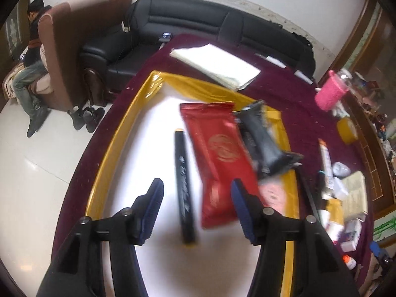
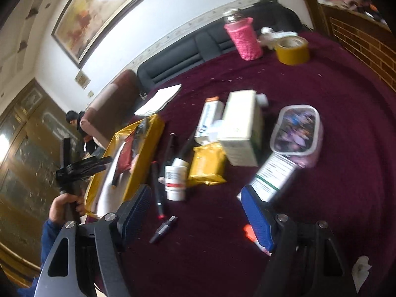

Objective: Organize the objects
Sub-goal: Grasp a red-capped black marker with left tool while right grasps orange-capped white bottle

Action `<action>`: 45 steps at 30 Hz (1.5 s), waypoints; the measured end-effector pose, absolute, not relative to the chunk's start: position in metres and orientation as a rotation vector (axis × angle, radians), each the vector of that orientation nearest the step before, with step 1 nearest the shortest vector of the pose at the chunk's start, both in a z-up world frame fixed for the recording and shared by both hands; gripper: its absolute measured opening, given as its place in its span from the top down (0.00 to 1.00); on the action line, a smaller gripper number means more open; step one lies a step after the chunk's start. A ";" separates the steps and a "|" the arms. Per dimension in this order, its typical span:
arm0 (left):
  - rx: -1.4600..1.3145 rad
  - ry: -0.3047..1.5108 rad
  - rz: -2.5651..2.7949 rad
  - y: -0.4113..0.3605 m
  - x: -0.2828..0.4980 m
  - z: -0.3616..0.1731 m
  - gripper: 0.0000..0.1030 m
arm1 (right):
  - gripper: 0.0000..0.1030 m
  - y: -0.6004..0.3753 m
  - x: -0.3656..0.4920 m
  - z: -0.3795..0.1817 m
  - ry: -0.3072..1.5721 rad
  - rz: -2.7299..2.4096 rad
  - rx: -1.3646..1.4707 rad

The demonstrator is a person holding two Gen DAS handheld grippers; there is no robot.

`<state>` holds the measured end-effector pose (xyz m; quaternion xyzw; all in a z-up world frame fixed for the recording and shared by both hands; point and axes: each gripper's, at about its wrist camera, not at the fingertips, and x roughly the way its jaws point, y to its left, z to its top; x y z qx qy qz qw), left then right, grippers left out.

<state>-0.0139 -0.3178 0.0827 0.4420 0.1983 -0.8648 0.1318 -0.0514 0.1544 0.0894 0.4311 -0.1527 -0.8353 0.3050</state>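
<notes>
Red packet (image 1: 217, 163): print blurred; lower right corner behind a gripper finger.
Black pouch (image 1: 262, 138): blurred, wording unreadable.
Pink item (image 1: 272, 194): mostly hidden under the red packet.
White box (image 2: 243, 127): motion-blurred, label illegible.
Leaflet (image 2: 274, 173): lower end behind a blue pad.
Orange object (image 2: 248, 232): largely hidden, unidentifiable.

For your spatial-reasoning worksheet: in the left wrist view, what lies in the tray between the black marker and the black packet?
A red foil packet lies between the black marker and the black packet, shown in the left wrist view.
</notes>
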 end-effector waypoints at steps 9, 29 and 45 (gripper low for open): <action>1.497 0.726 -2.763 -0.197 -0.017 0.096 0.57 | 0.23 0.189 -0.048 0.078 -0.476 -2.222 1.106; 1.559 0.440 -2.478 -0.146 -0.057 0.032 0.77 | 0.23 0.231 -0.036 0.058 -0.389 -2.224 1.105; 1.610 0.090 -2.679 -0.110 -0.023 0.022 0.84 | 0.69 0.155 -0.044 0.026 0.341 -2.118 1.195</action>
